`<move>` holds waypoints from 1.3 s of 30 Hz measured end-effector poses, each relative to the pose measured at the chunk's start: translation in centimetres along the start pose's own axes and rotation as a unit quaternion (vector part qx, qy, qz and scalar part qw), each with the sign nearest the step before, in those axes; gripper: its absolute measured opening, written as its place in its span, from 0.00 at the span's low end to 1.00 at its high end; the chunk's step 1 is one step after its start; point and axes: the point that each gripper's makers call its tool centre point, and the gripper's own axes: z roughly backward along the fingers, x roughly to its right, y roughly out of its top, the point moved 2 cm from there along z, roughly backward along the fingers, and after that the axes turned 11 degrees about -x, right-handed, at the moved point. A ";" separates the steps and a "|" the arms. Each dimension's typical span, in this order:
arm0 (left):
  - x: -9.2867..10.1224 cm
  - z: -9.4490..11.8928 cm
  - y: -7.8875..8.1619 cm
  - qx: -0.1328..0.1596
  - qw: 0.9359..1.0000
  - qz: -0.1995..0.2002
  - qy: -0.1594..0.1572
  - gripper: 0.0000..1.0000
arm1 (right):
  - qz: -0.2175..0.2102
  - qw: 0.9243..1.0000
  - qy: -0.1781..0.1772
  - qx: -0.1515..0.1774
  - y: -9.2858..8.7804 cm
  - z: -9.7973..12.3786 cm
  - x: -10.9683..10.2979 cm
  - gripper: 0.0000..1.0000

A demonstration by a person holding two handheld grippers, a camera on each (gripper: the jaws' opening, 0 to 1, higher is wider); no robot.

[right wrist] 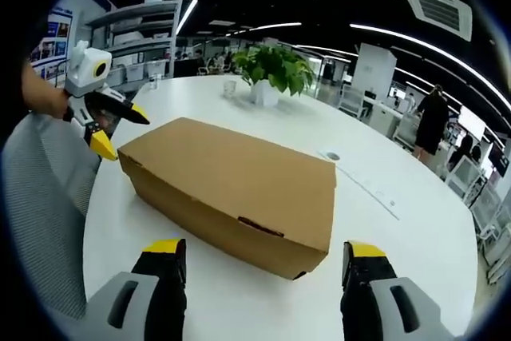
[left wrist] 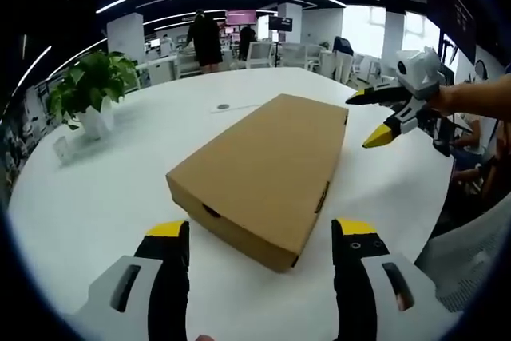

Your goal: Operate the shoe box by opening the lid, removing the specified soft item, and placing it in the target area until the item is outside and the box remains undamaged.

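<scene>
1. The shoe box is lying flat on the white worktop, lid closed.
2. The left gripper is hovering just short of one box corner, fingers spread wide and gripping nothing.
3. The right gripper is facing the opposite end, fingers parted, holding nothing.
4. A potted plant is sitting well apart from the box.

Left gripper view: low over the counter, facing the shoe box corner, near.
Right gripper view: opposite end, near.
Shared: box, counter.
</scene>
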 end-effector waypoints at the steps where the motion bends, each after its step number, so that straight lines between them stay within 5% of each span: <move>1: 0.1 -0.2 0.0 0.000 1.000 0.000 0.001 0.74 | -0.001 1.000 0.001 0.000 0.0 -0.2 0.1 0.78; 16: 1.3 -2.0 -0.8 -0.008 0.999 0.033 -0.010 0.66 | 0.003 0.999 0.050 -0.001 -0.2 -2.4 0.9 0.70; 39: 0.1 -2.0 -0.3 -0.006 0.999 0.033 -0.006 0.61 | -0.031 0.998 0.051 -0.002 0.2 -2.2 0.1 0.63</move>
